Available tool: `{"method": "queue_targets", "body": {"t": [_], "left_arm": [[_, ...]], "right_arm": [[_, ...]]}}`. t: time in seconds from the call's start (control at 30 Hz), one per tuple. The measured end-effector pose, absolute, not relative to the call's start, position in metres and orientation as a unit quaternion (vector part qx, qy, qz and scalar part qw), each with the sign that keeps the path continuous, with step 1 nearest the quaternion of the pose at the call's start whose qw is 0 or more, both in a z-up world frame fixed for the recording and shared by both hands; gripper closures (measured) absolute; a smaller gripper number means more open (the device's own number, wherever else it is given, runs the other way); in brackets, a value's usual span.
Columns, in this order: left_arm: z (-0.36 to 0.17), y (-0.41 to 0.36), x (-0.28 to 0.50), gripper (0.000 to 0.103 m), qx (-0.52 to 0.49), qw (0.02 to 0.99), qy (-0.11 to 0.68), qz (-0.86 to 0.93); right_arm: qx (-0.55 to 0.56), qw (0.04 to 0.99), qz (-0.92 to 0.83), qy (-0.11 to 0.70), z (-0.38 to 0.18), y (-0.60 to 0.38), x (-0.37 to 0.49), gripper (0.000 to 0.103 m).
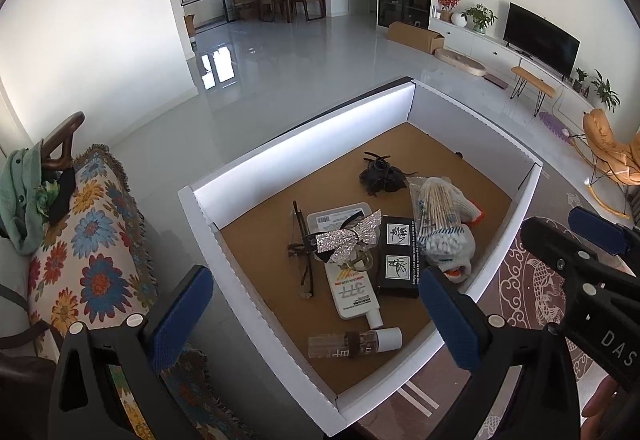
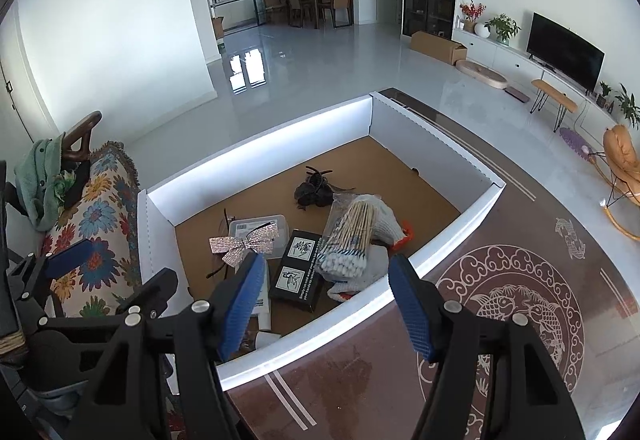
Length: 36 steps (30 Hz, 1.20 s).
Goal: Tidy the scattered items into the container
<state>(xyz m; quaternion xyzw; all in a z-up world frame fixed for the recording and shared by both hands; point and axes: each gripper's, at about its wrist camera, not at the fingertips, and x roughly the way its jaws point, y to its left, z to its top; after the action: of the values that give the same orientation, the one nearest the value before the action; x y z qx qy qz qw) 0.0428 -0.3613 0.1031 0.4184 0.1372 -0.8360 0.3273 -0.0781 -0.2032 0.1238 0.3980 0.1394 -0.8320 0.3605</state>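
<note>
A white cardboard box (image 1: 304,136) (image 2: 256,144) with a brown floor stands on the table. Inside lie a glittery bow clip (image 1: 348,236) (image 2: 244,244), a white tube (image 1: 354,292), a black carton (image 1: 396,256) (image 2: 298,268), a bag of cotton swabs (image 1: 438,216) (image 2: 348,236) on a white glove, a black hair claw (image 1: 380,176) (image 2: 314,188), glasses (image 1: 302,252) and a small clear bottle (image 1: 352,342). My left gripper (image 1: 316,320) (image 2: 124,264) hangs open over the box's near corner, holding nothing. My right gripper (image 2: 328,304) (image 1: 564,232) stands open above the box's near wall, also holding nothing.
The box sits on a dark brown table (image 2: 500,304) with a white fish pattern. A sofa with a floral throw (image 1: 96,240) (image 2: 100,224) and a green garment (image 1: 24,196) is close on the left. Beyond lie a glossy floor, a TV (image 2: 568,52) and an orange chair (image 1: 612,148).
</note>
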Motion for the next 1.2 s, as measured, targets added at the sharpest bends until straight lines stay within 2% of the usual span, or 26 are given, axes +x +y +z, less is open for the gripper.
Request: {"method": "queue_targets", "body": {"t": [1.2], "left_arm": [[0.096, -0.379, 0.033, 0.000, 0.419, 0.344, 0.154, -0.826]], "right_arm": [[0.401, 0.358, -0.831, 0.144, 0.118, -0.211, -0.089, 0.038]]}}
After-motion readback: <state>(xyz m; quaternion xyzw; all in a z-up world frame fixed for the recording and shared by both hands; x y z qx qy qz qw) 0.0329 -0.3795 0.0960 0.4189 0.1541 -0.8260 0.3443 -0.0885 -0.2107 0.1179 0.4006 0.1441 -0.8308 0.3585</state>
